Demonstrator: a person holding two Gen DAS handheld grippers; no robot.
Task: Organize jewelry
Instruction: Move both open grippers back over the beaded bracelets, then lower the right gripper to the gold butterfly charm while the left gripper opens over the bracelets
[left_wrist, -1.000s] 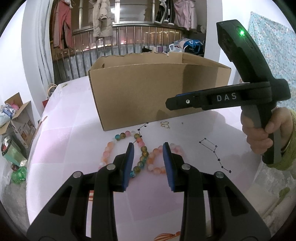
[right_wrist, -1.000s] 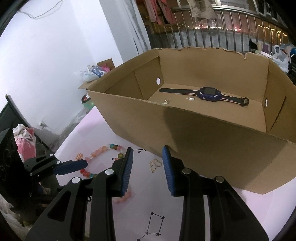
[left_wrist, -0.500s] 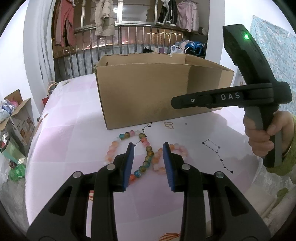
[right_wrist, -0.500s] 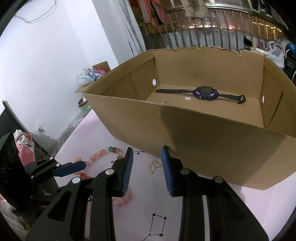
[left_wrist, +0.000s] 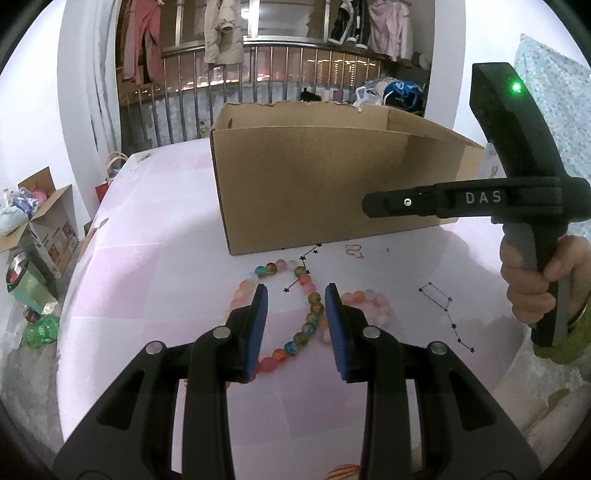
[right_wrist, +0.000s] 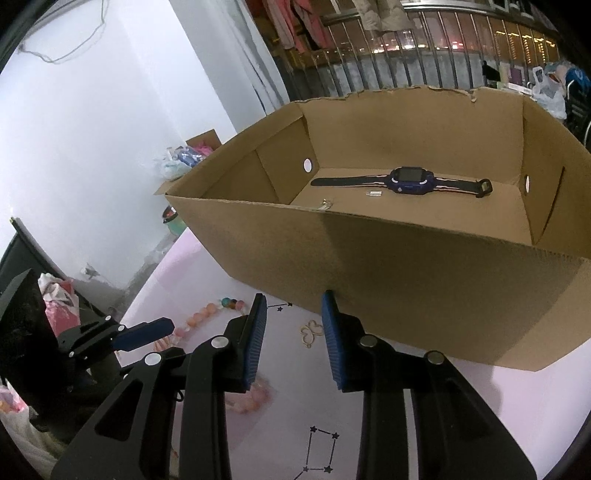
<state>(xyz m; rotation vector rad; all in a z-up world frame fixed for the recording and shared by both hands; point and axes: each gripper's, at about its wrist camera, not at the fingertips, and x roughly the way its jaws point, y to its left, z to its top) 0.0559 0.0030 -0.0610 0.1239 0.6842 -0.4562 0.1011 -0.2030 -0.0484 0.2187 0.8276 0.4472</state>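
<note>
Left gripper (left_wrist: 293, 323): blue-padded jaws apart, nothing between the pads; hovers over the beads at 6 o'clock of the table (left_wrist: 155, 280); seen in the right wrist view at 9 o'clock (right_wrist: 147, 330).

Right gripper (right_wrist: 291, 338): jaws apart, empty; poised above the gold charm; in the left wrist view only its side shows at 3 o'clock, held in a hand (left_wrist: 532, 284), so its gap cannot be told from there.

Multicoloured bead bracelet (left_wrist: 308, 321): lies flat on the table between and beyond the left gripper's pads; blue, yellow, green and red beads; runs toward 12 o'clock, close to the box front.

Pink bead bracelet (left_wrist: 369, 301): on the table just beside the multicoloured strand, at its 3 o'clock side, touching or overlapping it; exact contact unclear.

Gold charm (right_wrist: 310, 332): small butterfly-like wire outline; flat on the table near the box's front wall, between the right gripper's pads in view.

Cardboard box (right_wrist: 424, 269): open-topped, at 12 o'clock of the table; holds a blue watch (right_wrist: 410, 181) lying flat along the far wall, a small silver piece (right_wrist: 376, 193) just beside it, and another small metallic item (right_wrist: 325, 203) near the front wall.

Table covering: pink, printed with star-constellation lines (right_wrist: 319, 450).
</note>
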